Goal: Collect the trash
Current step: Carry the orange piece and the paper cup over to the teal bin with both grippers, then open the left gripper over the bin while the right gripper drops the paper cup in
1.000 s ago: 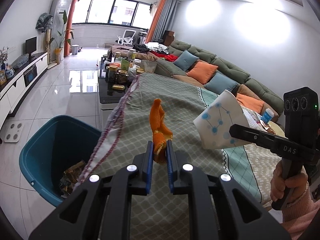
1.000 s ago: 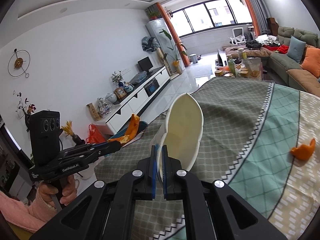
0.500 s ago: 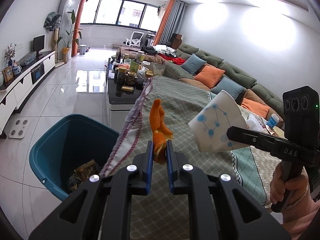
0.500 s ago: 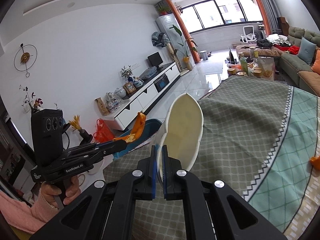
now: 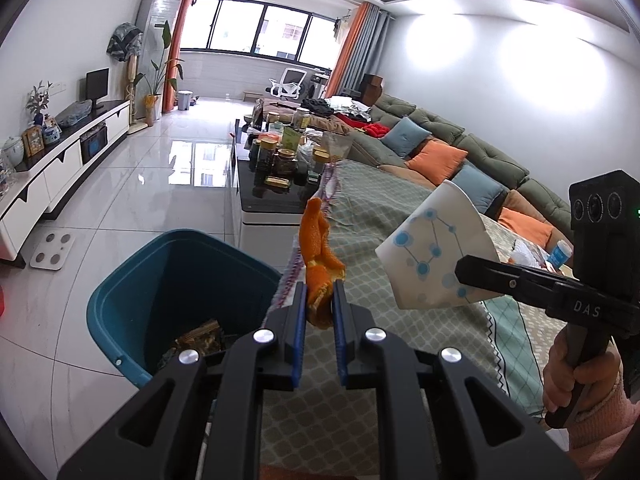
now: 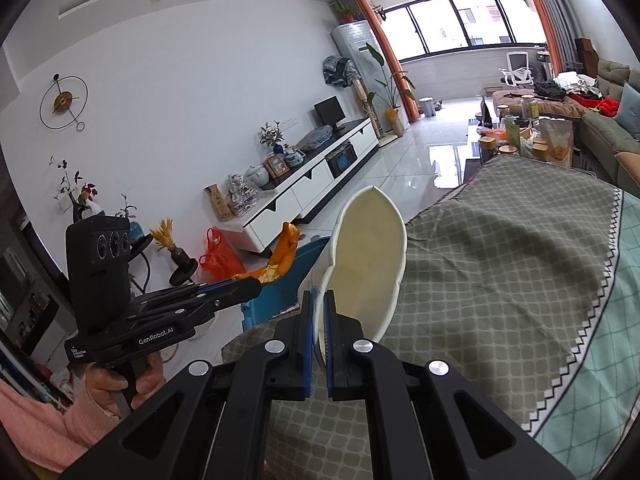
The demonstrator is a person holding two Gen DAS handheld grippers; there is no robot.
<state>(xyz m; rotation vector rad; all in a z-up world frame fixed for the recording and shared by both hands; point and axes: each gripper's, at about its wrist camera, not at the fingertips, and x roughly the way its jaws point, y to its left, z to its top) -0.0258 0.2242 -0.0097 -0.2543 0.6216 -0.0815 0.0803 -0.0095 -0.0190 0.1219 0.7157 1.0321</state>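
Two claws are each closed on a piece of trash above the cloth-covered worktop (image 5: 400, 320). Left claw (image 5: 319, 308) pinches a strip of orange peel (image 5: 318, 248) that stands up between its fingers, just beside the teal trash bin (image 5: 120, 304) on the floor. Right claw (image 6: 318, 316) pinches a flattened white paper cup (image 6: 370, 256) printed with blue dots.

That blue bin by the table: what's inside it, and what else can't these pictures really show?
- Blue bin: left wrist view shows only some brownish scraps; the left gripper holding the orange peel covers its near side.
- Same bin, right wrist view: mostly hidden behind the flattened paper cup in the right gripper.
- Jars on the coffee table: labels too small.
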